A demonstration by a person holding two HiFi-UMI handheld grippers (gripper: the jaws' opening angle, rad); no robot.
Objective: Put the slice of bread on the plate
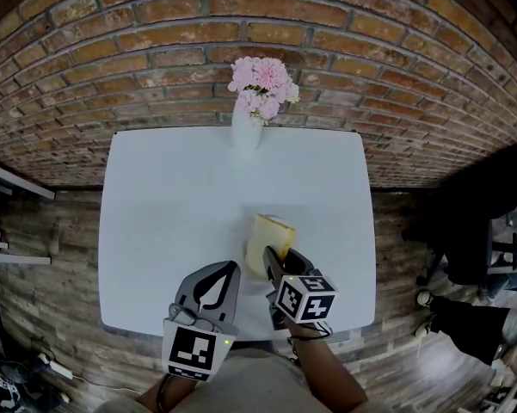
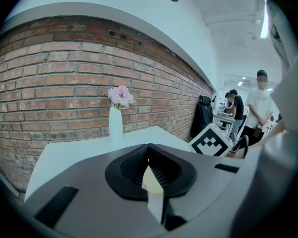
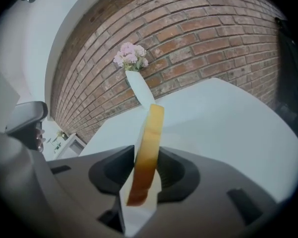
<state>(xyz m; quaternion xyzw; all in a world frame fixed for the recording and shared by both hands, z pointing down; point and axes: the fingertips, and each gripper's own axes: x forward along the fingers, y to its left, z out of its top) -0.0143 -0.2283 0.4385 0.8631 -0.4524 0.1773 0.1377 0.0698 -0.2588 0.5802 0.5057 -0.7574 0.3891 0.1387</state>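
The slice of bread (image 1: 271,237) is pale with a tan crust and lies near the front right of the white table (image 1: 172,196). Its near end sits between the jaws of my right gripper (image 1: 278,255). In the right gripper view the slice (image 3: 149,133) stands on edge, crust toward the camera, and both jaws of the right gripper (image 3: 146,157) close on its sides. My left gripper (image 1: 234,267) hovers just left of the bread with its tips together and nothing in it; in the left gripper view its jaws (image 2: 149,148) meet. No plate shows in any view.
A white vase with pink flowers (image 1: 251,101) stands at the table's far edge against the brick wall. A dark chair (image 1: 482,213) stands on the floor to the right. People (image 2: 258,108) stand far off at the right of the left gripper view.
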